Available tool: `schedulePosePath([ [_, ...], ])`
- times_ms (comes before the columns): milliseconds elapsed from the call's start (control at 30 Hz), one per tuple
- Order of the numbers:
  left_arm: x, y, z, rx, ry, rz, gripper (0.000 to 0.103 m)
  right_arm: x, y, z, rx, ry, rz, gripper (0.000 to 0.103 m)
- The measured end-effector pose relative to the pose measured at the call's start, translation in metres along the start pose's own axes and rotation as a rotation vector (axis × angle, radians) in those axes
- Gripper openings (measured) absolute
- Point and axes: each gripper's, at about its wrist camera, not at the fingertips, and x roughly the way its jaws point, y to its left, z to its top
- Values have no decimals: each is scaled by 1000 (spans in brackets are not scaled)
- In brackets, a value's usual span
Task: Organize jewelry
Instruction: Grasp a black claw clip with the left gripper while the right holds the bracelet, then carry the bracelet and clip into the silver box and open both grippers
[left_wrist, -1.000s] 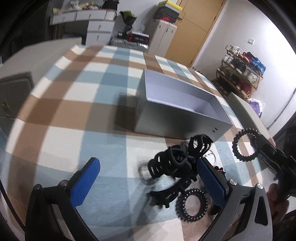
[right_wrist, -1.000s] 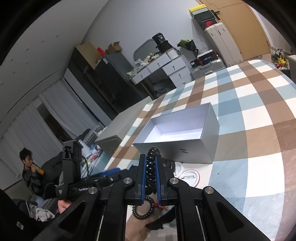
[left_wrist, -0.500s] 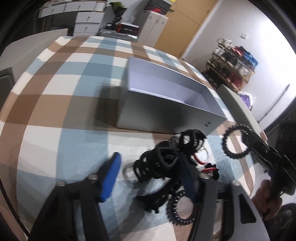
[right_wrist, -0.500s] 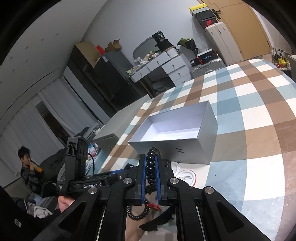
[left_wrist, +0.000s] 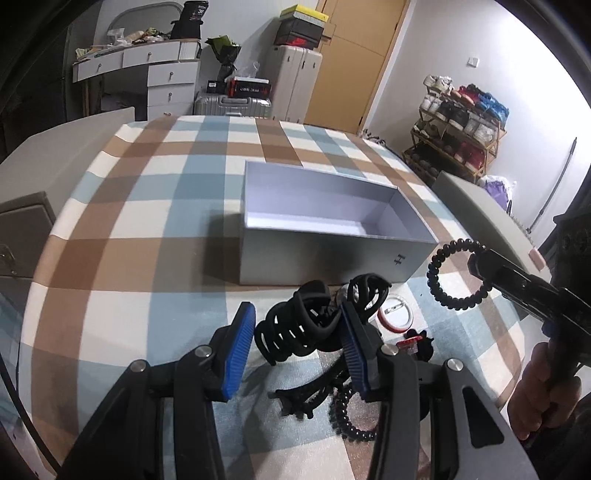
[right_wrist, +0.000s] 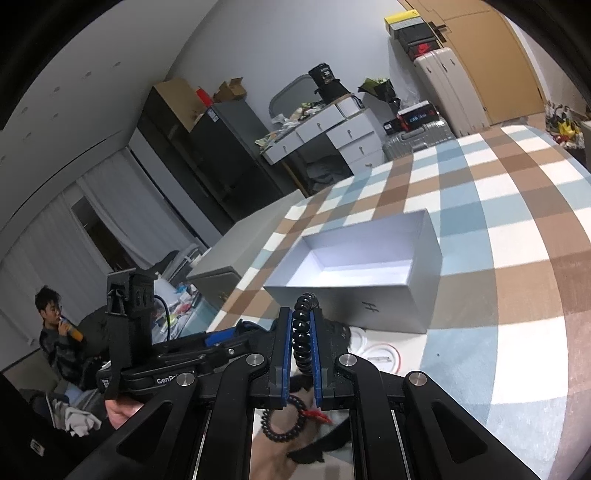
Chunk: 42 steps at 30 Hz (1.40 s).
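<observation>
A black hair claw (left_wrist: 295, 328) sits between the blue pads of my left gripper (left_wrist: 297, 343). The jaws are closing and both pads touch its sides. Beside it lies a second black claw (left_wrist: 369, 291). My right gripper (left_wrist: 476, 264) is shut on a black bead bracelet (left_wrist: 432, 280), held in the air to the right of the open grey box (left_wrist: 325, 258). In the right wrist view the bracelet (right_wrist: 304, 302) sticks up between the shut pads of the right gripper (right_wrist: 301, 314), in front of the box (right_wrist: 369, 302), which has nothing inside.
On the checked tablecloth (left_wrist: 129, 258) near the left fingers lie a black spiral tie (left_wrist: 343, 417), a flat black clip (left_wrist: 306, 398), a white and red ring (left_wrist: 395, 317) and a small red piece (left_wrist: 410, 343). A person (right_wrist: 55, 332) sits beyond the table's left side.
The left jaws have come in from wide apart onto the black hair claw, and the left view has tilted up a little. The right gripper still holds the bracelet in the same spot.
</observation>
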Motion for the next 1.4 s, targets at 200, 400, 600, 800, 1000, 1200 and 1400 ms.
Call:
schedulePosePath([
  [200,-14,1,15,-5,-57,-1,40,3,15,18,-59,-8,-8,9],
  [400,-19,-3,41,30,-106,-13,40,6,28,43,-110,-41,-35,9],
  [600,-11,-12,74,75,-146,-17,40,18,26,69,-119,-31,-77,9],
  [800,22,-9,91,50,-75,-36,40,42,9,83,-79,21,-118,9],
  [1000,52,-5,94,42,20,-64,40,75,-17,82,-19,126,-161,9],
  [1200,60,-13,92,68,69,-85,40,90,-22,77,-30,174,-180,9],
  [1400,70,-18,91,92,111,-84,40,98,-26,74,-28,198,-175,9],
])
